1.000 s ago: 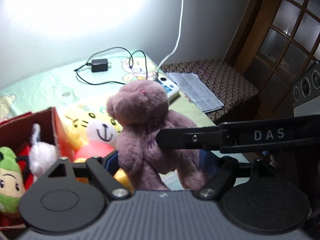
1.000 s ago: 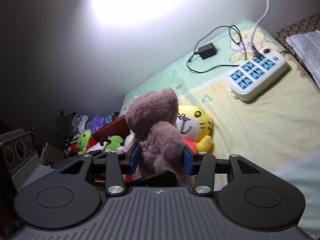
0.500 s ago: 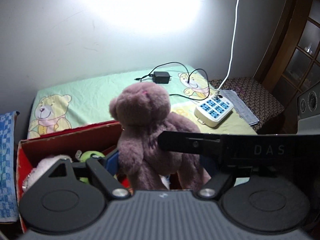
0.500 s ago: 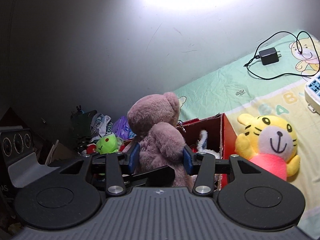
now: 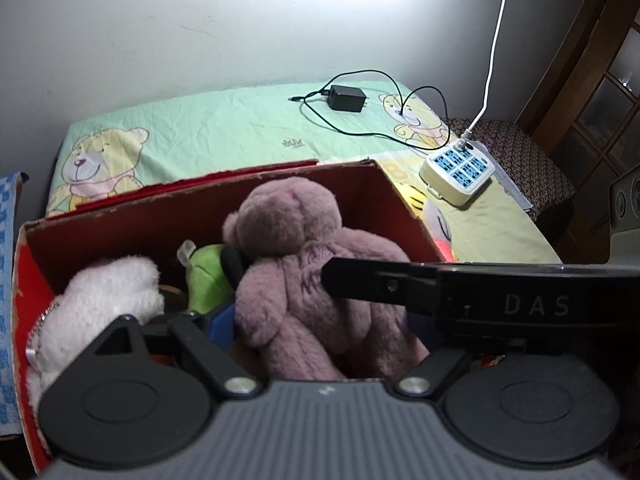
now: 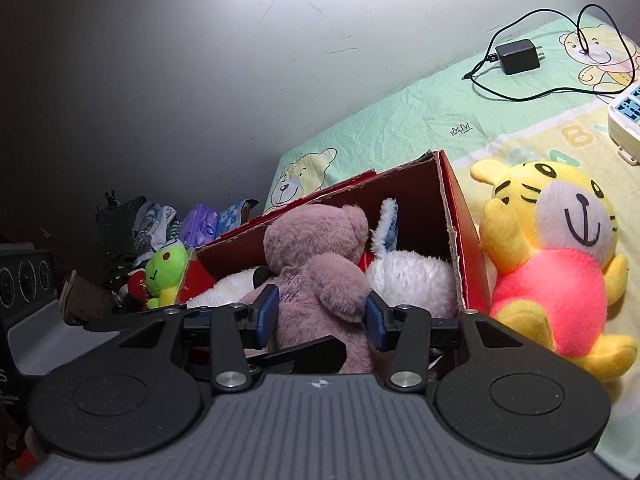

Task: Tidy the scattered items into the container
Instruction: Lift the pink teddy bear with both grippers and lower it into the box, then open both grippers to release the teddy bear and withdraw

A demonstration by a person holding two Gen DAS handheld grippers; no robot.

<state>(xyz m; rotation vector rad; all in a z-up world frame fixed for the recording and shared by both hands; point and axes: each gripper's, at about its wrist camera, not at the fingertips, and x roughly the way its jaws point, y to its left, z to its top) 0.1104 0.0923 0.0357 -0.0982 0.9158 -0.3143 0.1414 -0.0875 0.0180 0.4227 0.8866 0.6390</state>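
My right claw (image 6: 320, 316) squeezes the bear (image 6: 320, 280) at the waist, upright, head away from me, already down inside the box (image 6: 448, 216) among the white plush and frog. My left claw (image 5: 320, 320) has just been opening; its pad stands off the bear's flank, so right is the holding hand. A second ago the bear hung over the bed beside the tiger (image 6: 560, 256); now it's over the box.

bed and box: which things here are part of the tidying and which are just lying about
Part of the job: mauve bear, red box, yellow tiger, white plush, green plush.

Lying about: power strip, black charger, papers.
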